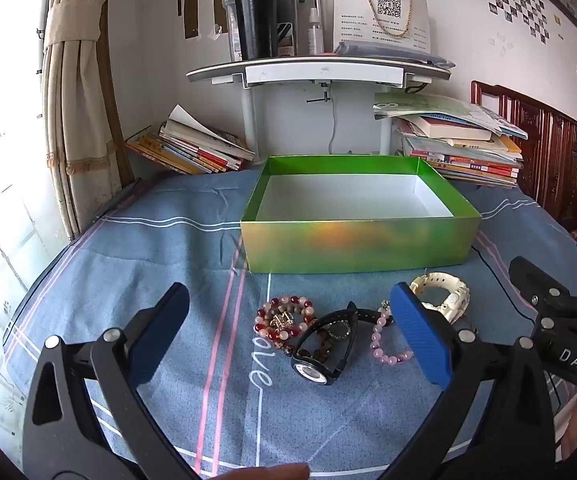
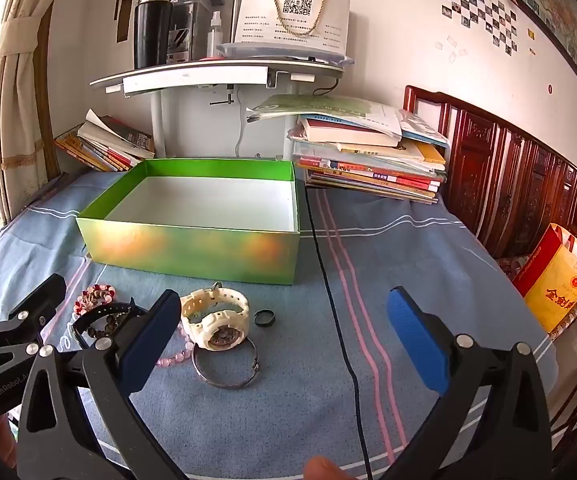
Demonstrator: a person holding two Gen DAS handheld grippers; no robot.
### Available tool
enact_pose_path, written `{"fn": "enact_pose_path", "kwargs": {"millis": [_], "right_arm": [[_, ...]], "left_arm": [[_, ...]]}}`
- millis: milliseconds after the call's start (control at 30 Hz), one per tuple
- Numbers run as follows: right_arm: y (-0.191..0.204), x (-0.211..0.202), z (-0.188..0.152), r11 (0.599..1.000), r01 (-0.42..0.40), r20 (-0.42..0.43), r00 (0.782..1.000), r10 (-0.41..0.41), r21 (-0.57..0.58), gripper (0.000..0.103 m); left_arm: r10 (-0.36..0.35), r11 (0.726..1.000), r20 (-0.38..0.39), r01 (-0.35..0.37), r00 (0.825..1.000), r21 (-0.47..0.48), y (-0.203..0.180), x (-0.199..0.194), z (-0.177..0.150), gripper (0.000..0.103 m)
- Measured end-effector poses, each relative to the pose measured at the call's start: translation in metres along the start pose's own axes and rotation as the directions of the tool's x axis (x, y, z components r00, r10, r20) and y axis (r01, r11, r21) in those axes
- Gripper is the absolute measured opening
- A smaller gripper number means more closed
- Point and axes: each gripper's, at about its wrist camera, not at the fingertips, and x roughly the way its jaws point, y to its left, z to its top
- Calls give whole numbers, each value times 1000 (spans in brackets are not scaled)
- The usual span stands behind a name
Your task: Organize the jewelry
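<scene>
We see a bed covered in a blue-grey striped bedspread [image 1: 160,248], with the jewelry lying in a loose row near its front edge, just in front of an open green cardboard box [image 1: 358,246] with a white floor, which holds nothing that we can see.

Going left to right, we first meet our left gripper [image 1: 288,340], its dark blue pads spread wide apart and clamped on nothing, held above the cloth over the left part of the row. Between its fingers lies a red and pink round-bead bracelet [image 1: 284,318] with a small gold charm. Touching it on the right is a black wristwatch [image 1: 324,354] resting on its side, with a brown bead string inside its strap loop. A pale pink bead bracelet [image 1: 386,346] comes next, partly hidden by a finger.

Then comes a cream plastic wristwatch [image 2: 216,318], lying just in front of the box's near wall. A thin silver metal bangle [image 2: 226,366] sits against its near side, and a small black ring [image 2: 265,317] lies just to its right.

Our right gripper [image 2: 284,340] also stands wide apart, gripping nothing, over bare cloth right of the bangle. A thin black cable [image 2: 340,340] runs front to back across the cloth there.
</scene>
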Motion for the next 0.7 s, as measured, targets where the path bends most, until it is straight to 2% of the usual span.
{"fn": "enact_pose_path", "kwargs": {"millis": [700], "right_arm": [[-1,-1,-1,1000,-2,4,1000,2,4,101]], "left_arm": [[3,1000,-5,-3,1000,3,-4,3,-3,99]]}}
